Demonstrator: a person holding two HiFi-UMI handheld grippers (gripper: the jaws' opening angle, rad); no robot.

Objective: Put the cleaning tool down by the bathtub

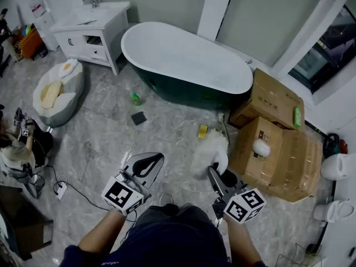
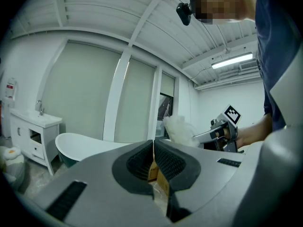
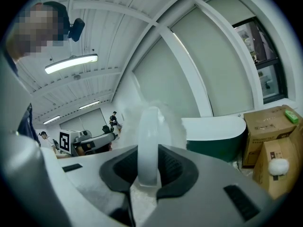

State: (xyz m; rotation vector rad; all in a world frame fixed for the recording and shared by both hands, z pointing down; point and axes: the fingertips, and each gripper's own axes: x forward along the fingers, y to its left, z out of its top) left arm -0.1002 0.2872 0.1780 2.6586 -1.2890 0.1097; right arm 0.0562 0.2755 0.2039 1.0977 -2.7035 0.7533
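Note:
The cleaning tool is a fluffy white duster (image 1: 208, 149) on a pale handle (image 3: 150, 145). My right gripper (image 1: 218, 168) is shut on that handle and holds the duster above the grey floor, short of the bathtub (image 1: 186, 65). In the right gripper view the fluffy head (image 3: 156, 119) rises past the jaws, with the tub (image 3: 215, 136) behind it. My left gripper (image 1: 151, 161) is to the left at about the same height, jaws shut with nothing between them. The left gripper view shows its closed jaws (image 2: 153, 157), the duster (image 2: 180, 129) and the tub (image 2: 90, 145).
Cardboard boxes (image 1: 272, 138) stand right of the tub. A white vanity (image 1: 92, 29) and a white cushion (image 1: 58, 90) are at the back left. A green bottle (image 1: 135, 99), a dark pad (image 1: 138, 118) and a yellow item (image 1: 202, 130) lie before the tub. A person (image 1: 16, 149) sits at left.

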